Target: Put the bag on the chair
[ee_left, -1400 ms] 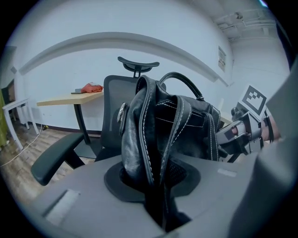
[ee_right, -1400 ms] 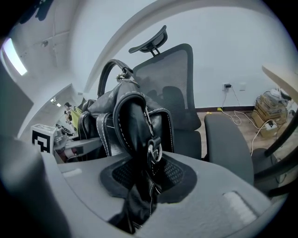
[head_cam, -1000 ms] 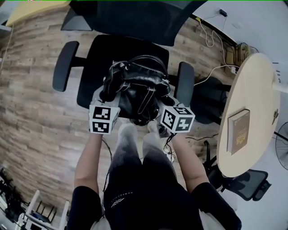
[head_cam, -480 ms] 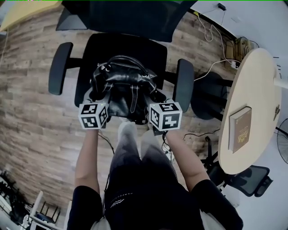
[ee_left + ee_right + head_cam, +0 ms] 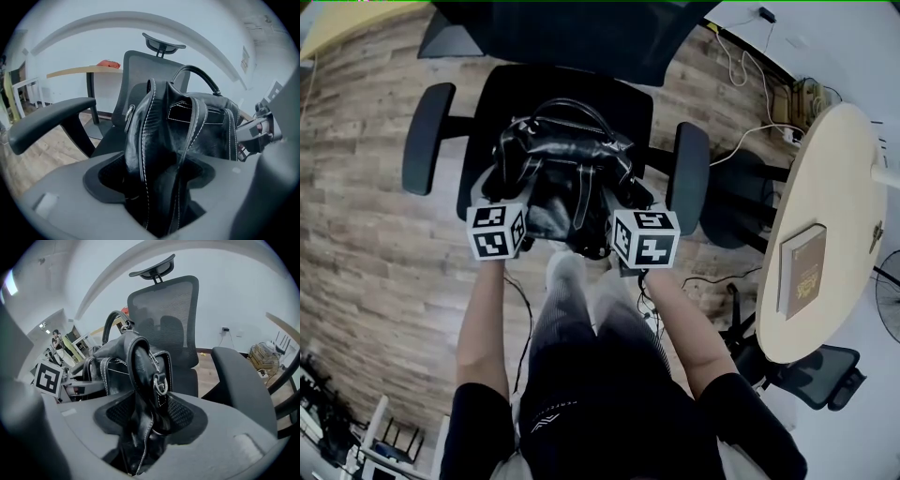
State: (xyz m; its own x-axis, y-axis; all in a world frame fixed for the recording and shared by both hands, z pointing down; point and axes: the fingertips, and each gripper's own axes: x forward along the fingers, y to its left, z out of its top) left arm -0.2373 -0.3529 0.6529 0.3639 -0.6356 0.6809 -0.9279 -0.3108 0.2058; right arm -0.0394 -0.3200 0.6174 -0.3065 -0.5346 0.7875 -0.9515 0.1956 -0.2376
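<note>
The black leather bag (image 5: 567,169) with white stitching rests upright on the seat of the black office chair (image 5: 614,98), handle up. My left gripper (image 5: 508,195) is at the bag's near left corner and my right gripper (image 5: 628,199) at its near right corner. In the left gripper view a fold of the bag (image 5: 187,122) stands between the jaws of the left gripper (image 5: 159,183), which are opening, with the pads apart from it. In the right gripper view the bag's strap end and ring (image 5: 159,383) sit between the opening jaws of the right gripper (image 5: 147,423).
The chair's armrests (image 5: 427,136) (image 5: 687,178) flank the bag and its mesh backrest (image 5: 572,37) rises behind. A round pale table (image 5: 839,178) with a book (image 5: 800,272) stands at the right. Cables (image 5: 741,84) lie on the wooden floor. The person's legs are just below the grippers.
The bag and both grippers have moved away from the person and a little left, further onto the seat. Over the last half second they have hardly shifted.
</note>
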